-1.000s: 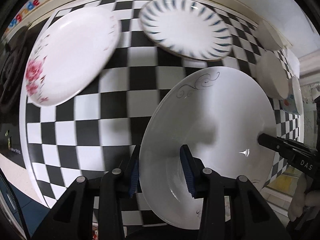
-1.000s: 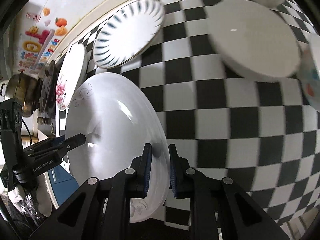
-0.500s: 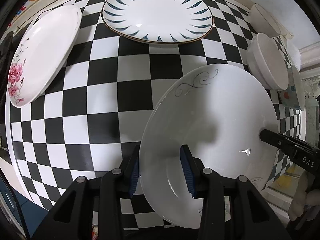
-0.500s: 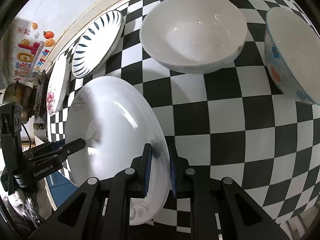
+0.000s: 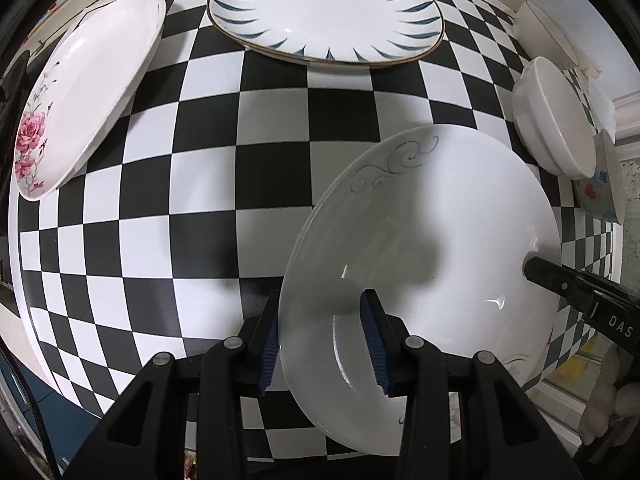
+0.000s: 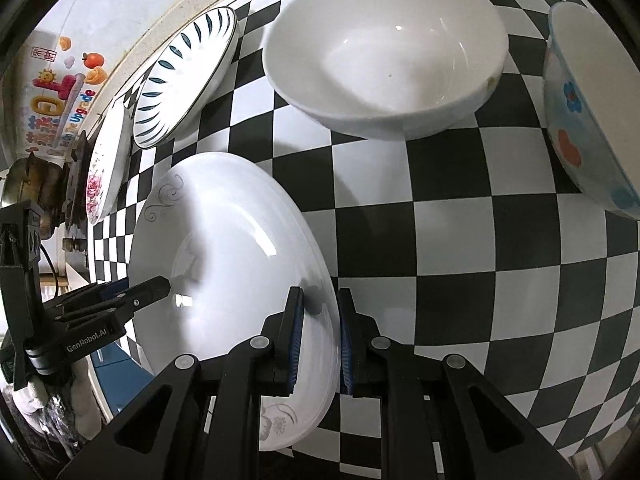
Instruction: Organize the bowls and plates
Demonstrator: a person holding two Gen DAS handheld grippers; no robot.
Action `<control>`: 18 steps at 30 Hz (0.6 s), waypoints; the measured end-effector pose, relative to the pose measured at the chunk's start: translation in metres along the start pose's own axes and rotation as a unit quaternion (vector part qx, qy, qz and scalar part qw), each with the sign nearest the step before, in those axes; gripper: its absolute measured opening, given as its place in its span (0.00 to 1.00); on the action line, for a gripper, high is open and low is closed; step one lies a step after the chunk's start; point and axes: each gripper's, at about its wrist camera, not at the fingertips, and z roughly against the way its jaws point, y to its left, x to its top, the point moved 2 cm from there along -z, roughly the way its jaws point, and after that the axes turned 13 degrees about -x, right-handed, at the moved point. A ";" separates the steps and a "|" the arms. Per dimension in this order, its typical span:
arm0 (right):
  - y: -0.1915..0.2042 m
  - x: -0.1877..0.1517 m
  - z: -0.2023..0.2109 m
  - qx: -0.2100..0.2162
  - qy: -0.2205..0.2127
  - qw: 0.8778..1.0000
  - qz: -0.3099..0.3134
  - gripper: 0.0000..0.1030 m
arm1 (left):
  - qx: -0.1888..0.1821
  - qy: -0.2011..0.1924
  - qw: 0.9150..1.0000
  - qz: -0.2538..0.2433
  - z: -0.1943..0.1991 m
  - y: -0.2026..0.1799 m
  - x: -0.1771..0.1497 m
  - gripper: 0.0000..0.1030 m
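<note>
Both grippers are clamped on the same white scroll plate (image 5: 440,240): your left gripper (image 5: 322,336) pinches its near rim, one blue pad under and one on the inside, and your right gripper (image 6: 318,340) bites the opposite rim, jaws nearly closed on the thin edge. You hold the plate between the two, tilted, above the checkered bench (image 5: 200,200); whether its lower edge touches the bench, you cannot tell.

Just past the plate on the right-hand side, the white bowl (image 6: 384,52) sits close to its far rim, and the bowl with blue and red flowers (image 6: 580,120) stands beside that, toward the bench's right edge. Nothing lies on the squares directly ahead of your left gripper.

Farther off, the blue-leaf plate (image 5: 326,12) lies near the bench's back edge, and the rose plate (image 5: 84,92) lies toward the back left corner, well apart from the one you hold.

Your left view shows the white bowl only side-on, with another white bowl (image 5: 546,36) behind it by the back edge. Your right view looks into the white bowl, empty, and picks up colourful wall stickers (image 6: 60,92) and a metal pot (image 6: 28,184) beyond the left end.
</note>
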 end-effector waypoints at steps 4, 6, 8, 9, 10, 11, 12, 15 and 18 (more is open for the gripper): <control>0.001 0.000 -0.003 -0.004 0.003 1.000 0.002 0.18 | 0.002 0.001 1.000 0.001 0.021 -0.002 -0.028 0.35; 0.001 0.001 -0.004 -0.003 0.003 1.000 0.000 0.18 | 0.002 0.002 1.000 0.003 0.028 0.001 -0.040 0.35; 0.001 0.002 -0.005 -0.003 0.006 1.000 -0.001 0.18 | -0.004 0.000 1.000 0.011 0.038 0.006 -0.049 0.35; 0.001 0.003 -0.005 -0.001 0.009 1.000 -0.004 0.18 | -0.006 -0.003 1.000 0.014 0.031 0.011 -0.032 0.35; 0.000 0.003 -0.005 0.002 0.013 1.000 -0.007 0.18 | -0.009 -0.011 1.000 0.020 0.042 0.014 -0.036 0.35; -0.001 0.004 -0.003 0.004 0.016 1.000 -0.011 0.18 | -0.015 -0.025 0.999 0.029 0.062 0.021 -0.042 0.35; -0.004 0.005 0.004 0.003 0.014 1.000 -0.020 0.18 | -0.021 -0.039 0.998 0.038 0.076 0.028 -0.043 0.35; -0.008 0.004 0.033 -0.007 -0.007 0.999 -0.033 0.20 | -0.033 -0.083 0.994 0.065 0.130 0.058 -0.046 0.36; 0.008 0.005 0.071 -0.002 -0.037 0.999 -0.036 0.30 | -0.012 -0.131 0.988 0.079 0.175 0.102 -0.034 0.47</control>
